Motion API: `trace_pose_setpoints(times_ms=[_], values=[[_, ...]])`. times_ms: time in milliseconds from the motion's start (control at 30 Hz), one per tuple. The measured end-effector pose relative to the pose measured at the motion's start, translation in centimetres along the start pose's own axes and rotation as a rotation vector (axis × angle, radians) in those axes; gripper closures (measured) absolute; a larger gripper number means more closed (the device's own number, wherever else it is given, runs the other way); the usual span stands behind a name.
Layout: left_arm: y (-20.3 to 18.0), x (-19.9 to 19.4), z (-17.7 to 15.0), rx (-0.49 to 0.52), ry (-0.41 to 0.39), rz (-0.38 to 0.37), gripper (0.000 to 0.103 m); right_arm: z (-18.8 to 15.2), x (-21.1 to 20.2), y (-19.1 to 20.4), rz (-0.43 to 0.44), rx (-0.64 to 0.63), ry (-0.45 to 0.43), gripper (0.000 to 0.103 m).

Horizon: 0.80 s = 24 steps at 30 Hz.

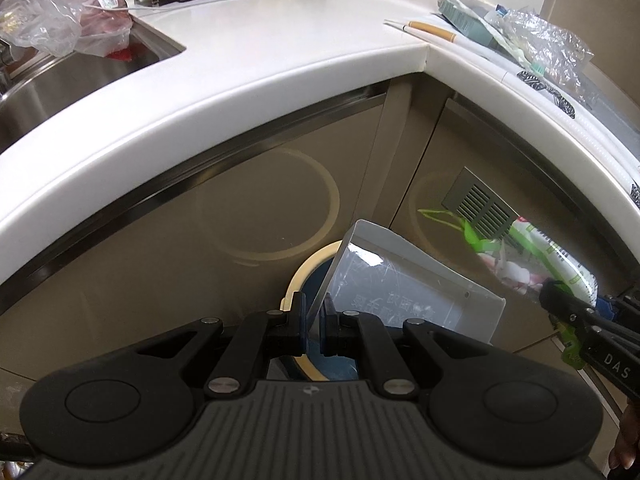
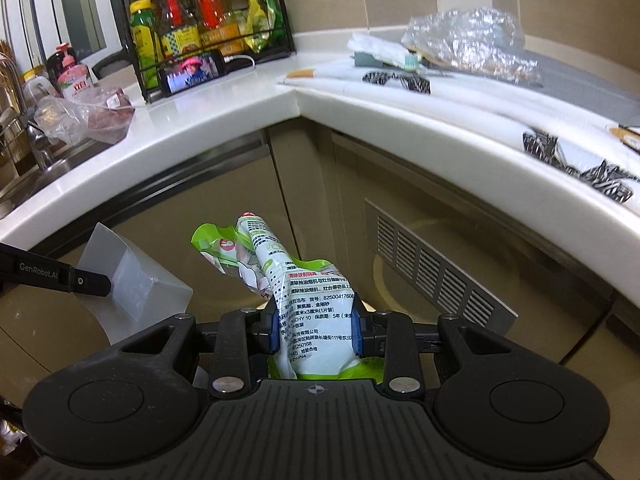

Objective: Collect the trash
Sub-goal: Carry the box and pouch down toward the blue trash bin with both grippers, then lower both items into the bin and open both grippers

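My left gripper (image 1: 314,326) is shut on the edge of a clear plastic box (image 1: 404,280), held below the counter edge; the box also shows in the right wrist view (image 2: 132,280). Under it I see part of a round bin with a cream rim (image 1: 298,276). My right gripper (image 2: 316,328) is shut on a crumpled green and white wrapper (image 2: 296,288), held in front of the cabinet doors. In the left wrist view the wrapper (image 1: 548,256) and right gripper (image 1: 560,300) sit at the right, apart from the box.
A white L-shaped counter (image 2: 248,108) runs above. It carries crumpled clear plastic (image 2: 468,40), a green box (image 1: 464,20), a phone (image 2: 192,72), a bottle rack (image 2: 200,20) and bagged meat (image 2: 108,116) by the sink (image 1: 60,88). A vent grille (image 2: 436,276) is in the right cabinet.
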<state>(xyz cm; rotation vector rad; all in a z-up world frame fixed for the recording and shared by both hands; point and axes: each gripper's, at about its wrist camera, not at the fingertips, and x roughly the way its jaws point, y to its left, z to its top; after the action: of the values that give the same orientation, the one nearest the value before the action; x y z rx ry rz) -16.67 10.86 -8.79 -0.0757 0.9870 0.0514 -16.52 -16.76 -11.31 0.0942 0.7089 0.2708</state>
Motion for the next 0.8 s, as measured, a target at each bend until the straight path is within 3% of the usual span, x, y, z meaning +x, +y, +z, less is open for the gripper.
trace_pose_setpoints(times_ms=[800], values=[[-1.3,5.4,0.8,0.025,0.072,0.0,0.097,-0.3,5.6,-0.2,-0.056,-0.011,0.192,0.069]])
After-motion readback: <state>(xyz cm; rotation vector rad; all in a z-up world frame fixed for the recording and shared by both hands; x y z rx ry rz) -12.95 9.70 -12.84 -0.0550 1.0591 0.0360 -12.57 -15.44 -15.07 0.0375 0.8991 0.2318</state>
